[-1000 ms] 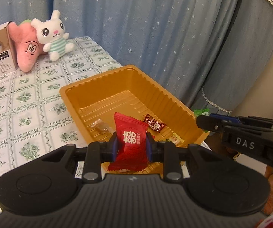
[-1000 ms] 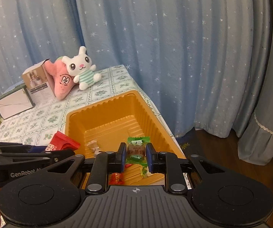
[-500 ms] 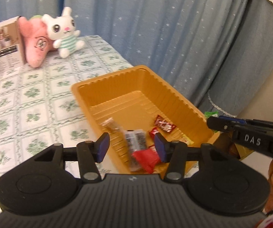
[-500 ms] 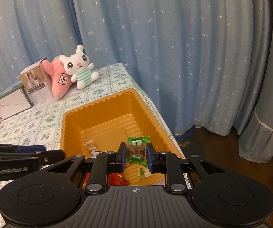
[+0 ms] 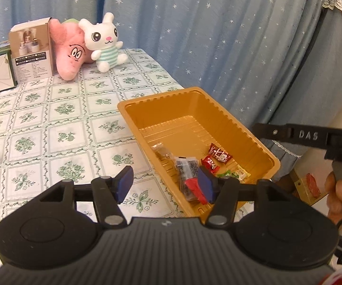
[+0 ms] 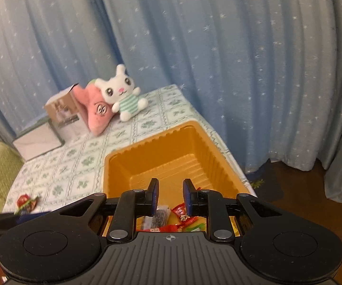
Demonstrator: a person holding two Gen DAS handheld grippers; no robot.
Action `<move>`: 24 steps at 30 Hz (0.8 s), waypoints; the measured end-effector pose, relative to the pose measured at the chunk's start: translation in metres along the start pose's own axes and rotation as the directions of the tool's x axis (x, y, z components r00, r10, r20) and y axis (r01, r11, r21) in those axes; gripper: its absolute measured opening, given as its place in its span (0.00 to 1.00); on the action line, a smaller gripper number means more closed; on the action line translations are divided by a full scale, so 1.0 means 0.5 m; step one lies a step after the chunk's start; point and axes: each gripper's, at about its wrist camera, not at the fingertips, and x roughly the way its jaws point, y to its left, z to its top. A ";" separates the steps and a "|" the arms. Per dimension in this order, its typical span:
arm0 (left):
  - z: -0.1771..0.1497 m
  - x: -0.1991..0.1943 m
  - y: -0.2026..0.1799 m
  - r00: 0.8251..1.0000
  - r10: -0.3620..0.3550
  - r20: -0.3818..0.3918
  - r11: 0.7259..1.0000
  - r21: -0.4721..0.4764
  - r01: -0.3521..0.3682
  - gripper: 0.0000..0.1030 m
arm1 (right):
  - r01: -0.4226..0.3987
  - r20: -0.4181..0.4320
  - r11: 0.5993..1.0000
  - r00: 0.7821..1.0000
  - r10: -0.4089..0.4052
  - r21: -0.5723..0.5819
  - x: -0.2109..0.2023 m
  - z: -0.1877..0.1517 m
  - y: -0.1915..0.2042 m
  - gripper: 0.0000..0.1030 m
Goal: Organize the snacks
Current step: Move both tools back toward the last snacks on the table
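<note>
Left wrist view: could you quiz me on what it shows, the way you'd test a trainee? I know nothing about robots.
1. True or false: the left tool is holding a snack.
2. Where does the gold tray stand? A) on the floor B) on the checked tablecloth C) on a shelf
3. Fill in: the toy sitting beside the pink plush is a ___.

Key
1. False. Its jaws have just been opening and nothing is between them.
2. B.
3. White bunny.
</note>
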 end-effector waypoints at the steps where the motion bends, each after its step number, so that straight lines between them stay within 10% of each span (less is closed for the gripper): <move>1: -0.001 -0.006 0.002 1.000 0.001 0.004 1.000 -0.001 -0.001 0.55 | 0.005 0.004 1.000 1.000 -0.005 0.007 -0.005 0.001 0.000 0.22; 12: -0.020 -0.073 0.014 0.999 0.023 0.026 1.000 -0.007 -0.023 0.63 | 0.040 -0.019 0.999 0.999 -0.040 -0.005 -0.061 -0.030 0.034 0.24; 17: -0.035 -0.117 0.025 0.998 0.041 0.038 0.999 -0.009 -0.041 0.66 | 0.024 -0.013 0.999 1.000 -0.024 -0.028 -0.093 -0.057 0.076 0.47; 24: -0.059 -0.184 0.058 0.995 0.074 0.059 0.997 -0.021 -0.073 0.75 | -0.011 -0.022 0.997 1.000 0.010 -0.072 -0.122 -0.082 0.141 0.50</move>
